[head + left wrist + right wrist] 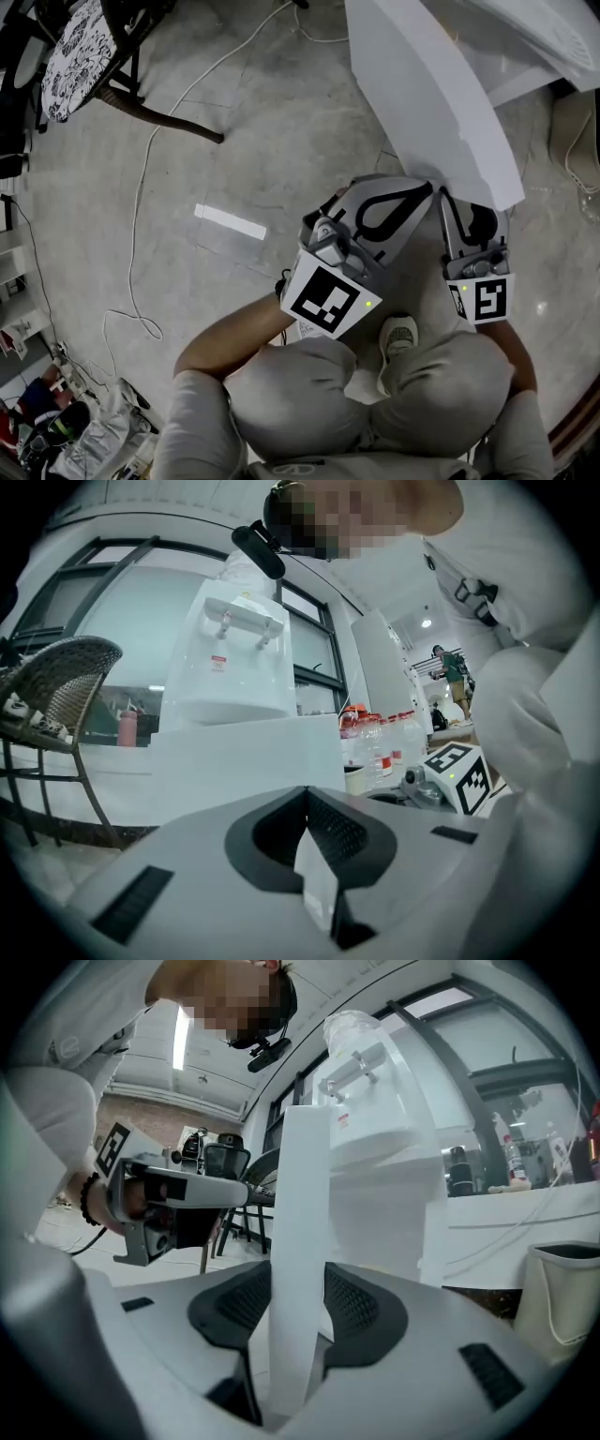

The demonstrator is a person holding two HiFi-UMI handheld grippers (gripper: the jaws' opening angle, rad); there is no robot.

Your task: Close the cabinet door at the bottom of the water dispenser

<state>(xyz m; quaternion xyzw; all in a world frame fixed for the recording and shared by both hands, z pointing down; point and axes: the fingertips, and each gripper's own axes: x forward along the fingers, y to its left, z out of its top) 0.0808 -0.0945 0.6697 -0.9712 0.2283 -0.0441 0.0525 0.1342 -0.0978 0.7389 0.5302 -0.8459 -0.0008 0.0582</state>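
Observation:
The white water dispenser [525, 37] stands at the top right, its cabinet door [431, 94] swung out as a long white panel. My right gripper [476, 208] straddles the door's free edge. In the right gripper view the door edge [302, 1241] fills the gap between both pads, under the dispenser's taps [375, 1101]. My left gripper [427, 187] is just left of it, by the door's outer face, jaws shut with nothing between them. In the left gripper view the closed tips [305, 791] point at the white door panel [244, 752] below the dispenser [234, 658].
A chair with a patterned cushion [80, 47] stands at the top left. A white cable [141, 187] and a white strip [230, 222] lie on the stone floor. Bottles [375, 733] stand beside the dispenser, a white bin [562, 1288] at its right. My knees [412, 384] are below the grippers.

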